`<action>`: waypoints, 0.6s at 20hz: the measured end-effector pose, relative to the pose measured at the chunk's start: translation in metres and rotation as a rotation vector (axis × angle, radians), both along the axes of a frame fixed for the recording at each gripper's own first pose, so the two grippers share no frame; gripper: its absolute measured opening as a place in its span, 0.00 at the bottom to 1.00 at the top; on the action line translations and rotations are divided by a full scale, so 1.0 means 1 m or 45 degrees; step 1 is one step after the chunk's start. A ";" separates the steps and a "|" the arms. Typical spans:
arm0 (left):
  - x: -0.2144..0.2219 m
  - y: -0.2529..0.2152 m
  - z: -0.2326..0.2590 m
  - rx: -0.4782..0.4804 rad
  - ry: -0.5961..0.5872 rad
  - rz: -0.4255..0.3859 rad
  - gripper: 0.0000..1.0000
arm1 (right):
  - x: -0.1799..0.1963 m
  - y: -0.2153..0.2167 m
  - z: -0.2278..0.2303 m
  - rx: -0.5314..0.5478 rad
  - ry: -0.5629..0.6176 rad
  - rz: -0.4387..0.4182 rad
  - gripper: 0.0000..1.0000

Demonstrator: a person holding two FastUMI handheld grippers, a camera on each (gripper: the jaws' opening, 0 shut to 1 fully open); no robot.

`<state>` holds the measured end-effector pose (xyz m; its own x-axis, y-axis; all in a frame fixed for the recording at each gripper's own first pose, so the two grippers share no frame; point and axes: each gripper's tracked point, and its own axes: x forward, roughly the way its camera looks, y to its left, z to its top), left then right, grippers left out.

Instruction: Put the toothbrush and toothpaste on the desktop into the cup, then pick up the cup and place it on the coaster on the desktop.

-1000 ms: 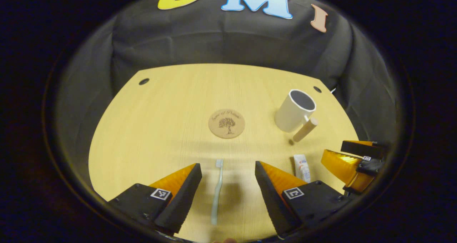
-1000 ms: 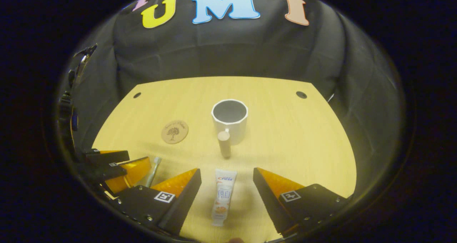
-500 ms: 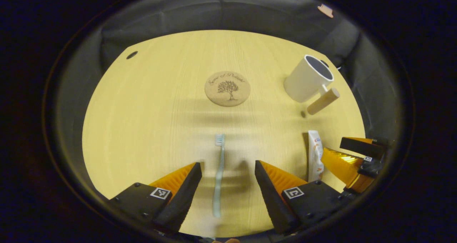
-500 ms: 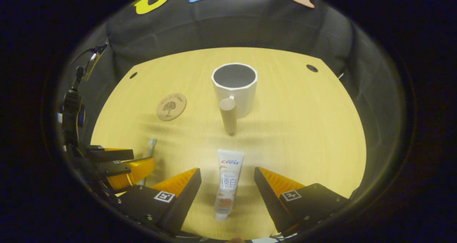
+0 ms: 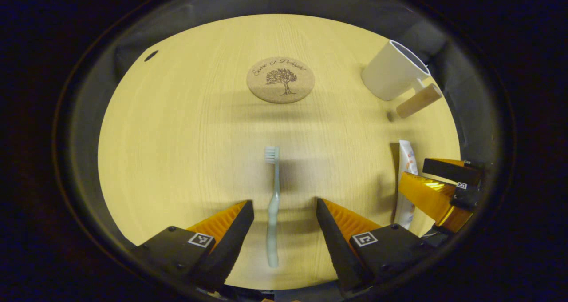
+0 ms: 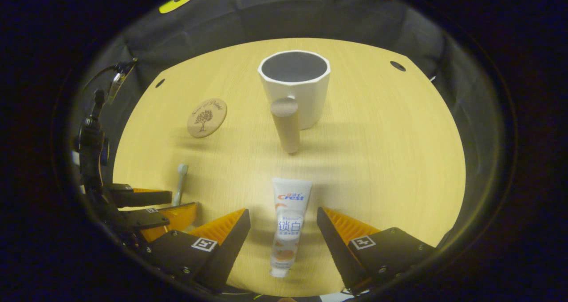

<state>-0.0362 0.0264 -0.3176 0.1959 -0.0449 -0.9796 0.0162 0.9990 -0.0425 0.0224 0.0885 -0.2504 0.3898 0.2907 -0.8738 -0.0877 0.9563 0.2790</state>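
Two grippers are working at once, each straddling its own target on the wooden desktop (image 5: pixel 177 129). The left gripper (image 5: pixel 284 213) is holding its fingers spread, with the pale toothbrush (image 5: pixel 273 213) lying lengthwise in the gap, handle between the fingers, bristle head pointing away past the tips, touching neither finger. The right gripper (image 6: pixel 284 222) is likewise spread, with the toothpaste tube (image 6: pixel 287 224) lying between its fingers, cap end nearest the camera and the flat crimped end reaching out beyond the tips. Straight ahead of the right fingers the white faceted cup (image 6: pixel 295 89) is standing upright and empty, its wooden peg handle (image 6: pixel 286 124) pointing back toward the tube. The round cork coaster (image 5: pixel 280 80) is sitting well ahead of the left fingers, apart from the cup. Whether either pair of fingertips is already touching the desktop is hard to judge through the fisheye. The risks from here look plain: the toothbrush handle is thin and low, so fingers closing too high would probably slide over it or roll it away; the tube is soft, so an off-centre squeeze may let it pivot; and the peg handle is jutting into the path to the cup.
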 end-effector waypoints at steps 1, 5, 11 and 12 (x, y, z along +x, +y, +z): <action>0.000 0.000 0.000 0.008 0.013 -0.011 0.97 | 0.000 0.000 -0.002 -0.005 0.013 0.004 0.93; 0.000 0.002 -0.003 0.068 0.030 -0.031 0.97 | -0.005 0.002 -0.011 -0.017 0.074 0.031 0.93; -0.004 0.003 -0.003 0.080 0.030 0.017 0.75 | -0.007 0.001 -0.022 -0.018 0.097 0.038 0.88; -0.005 0.004 -0.002 0.079 0.027 0.026 0.67 | -0.006 -0.001 -0.023 -0.026 0.088 0.038 0.87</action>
